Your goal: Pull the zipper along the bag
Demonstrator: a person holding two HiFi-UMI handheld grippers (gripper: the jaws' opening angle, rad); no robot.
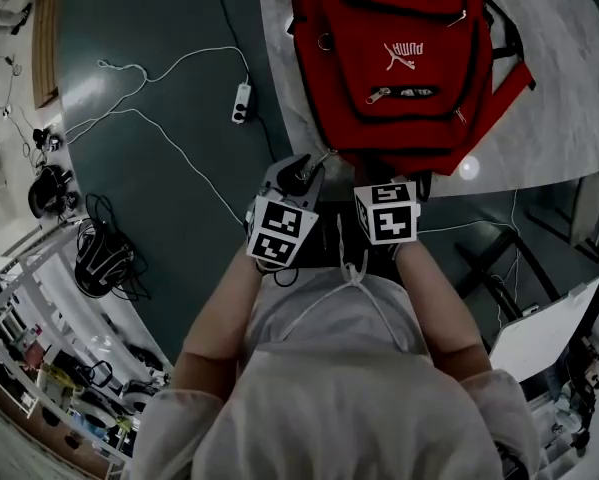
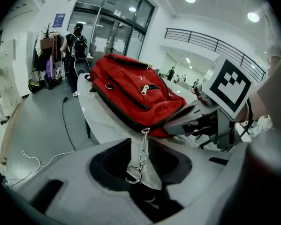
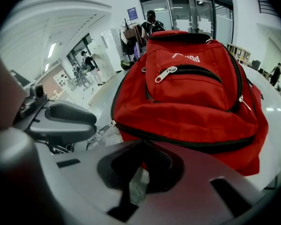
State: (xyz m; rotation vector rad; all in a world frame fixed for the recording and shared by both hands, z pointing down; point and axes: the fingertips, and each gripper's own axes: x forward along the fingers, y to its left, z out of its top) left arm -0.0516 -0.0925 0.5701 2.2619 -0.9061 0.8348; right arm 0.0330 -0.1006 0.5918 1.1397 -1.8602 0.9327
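Left tool (image 2: 141, 143) pinched shut on the zipper chain (image 2: 139, 157), frame centre. Right tool (image 3: 140, 145) looks closed on the bag (image 3: 192, 102) edge. Grip done; the pull along the bag seems still to do.

The bag (image 1: 399, 58) before you is matt red woven cloth, edged with black cloth piping and dull black zipper tape. Its zipper pull chain (image 2: 140, 156) is bright metal, made of small shiny links that end in a ring. Under the bag, the table (image 1: 569, 108) is pale, smooth and faintly marbled, glossy enough to catch the ceiling lights. At the bag's near edge, your left gripper (image 2: 141, 142) and right gripper (image 3: 142, 146) are smooth, matt grey plastic. Left of the bag, the floor (image 1: 159, 58) is dark, smooth and slightly shiny.
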